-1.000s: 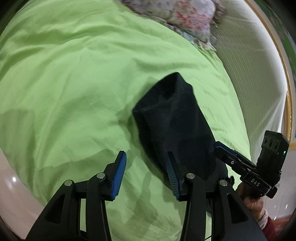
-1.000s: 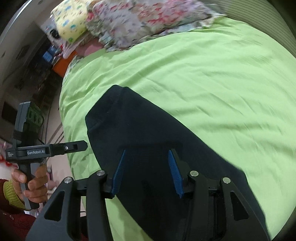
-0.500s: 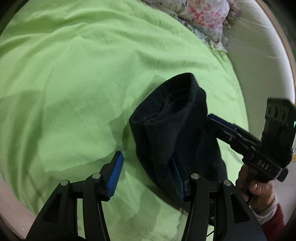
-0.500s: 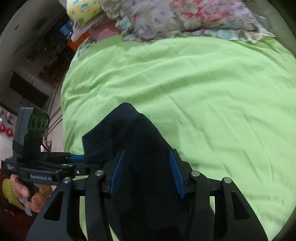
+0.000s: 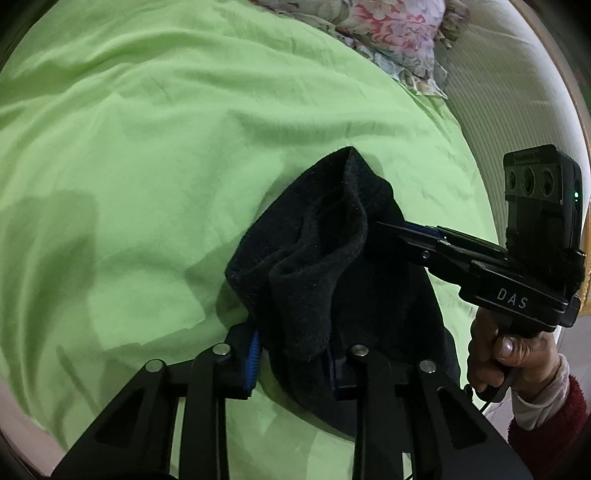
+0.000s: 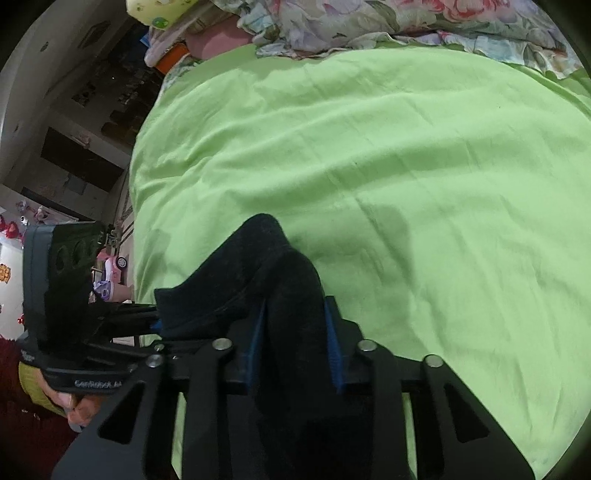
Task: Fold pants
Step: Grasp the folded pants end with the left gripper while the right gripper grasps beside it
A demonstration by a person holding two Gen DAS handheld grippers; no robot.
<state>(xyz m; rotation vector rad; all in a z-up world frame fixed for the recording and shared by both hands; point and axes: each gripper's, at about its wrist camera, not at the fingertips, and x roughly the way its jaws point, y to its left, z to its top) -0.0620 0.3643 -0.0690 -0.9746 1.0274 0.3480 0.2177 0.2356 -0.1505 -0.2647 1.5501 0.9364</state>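
Left gripper: the left gripper (image 5: 291, 354) is sitting at the bottom centre of the left wrist view, its jaws having just been closing, and the blue pads are now pinching a bunched fold of the black pants (image 5: 317, 266) between them.
Left gripper, other view: it is also showing at the lower left of the right wrist view (image 6: 157, 325), reaching in sideways with its tips buried in the dark cloth.
Right gripper: the right gripper (image 6: 295, 347) is filling the bottom centre of its own view, jaws likewise just closing, narrowed down and clamping a thick roll of the pants (image 6: 273, 295).
Right gripper, other view: in the left wrist view it is coming in from the right edge (image 5: 384, 230), fingertips touching the right side of the fabric.
Pants: they are lying on the green bedsheet (image 5: 147, 166), gathered into a rumpled hump in the lower middle of both views, with the near end lifted between the two grippers.
Hands: a hand (image 5: 495, 350) with a red sleeve is gripping the right handle at the lower right of the left wrist view.
Background: a floral quilt (image 6: 369, 22) is piled along the top edge of the right wrist view.
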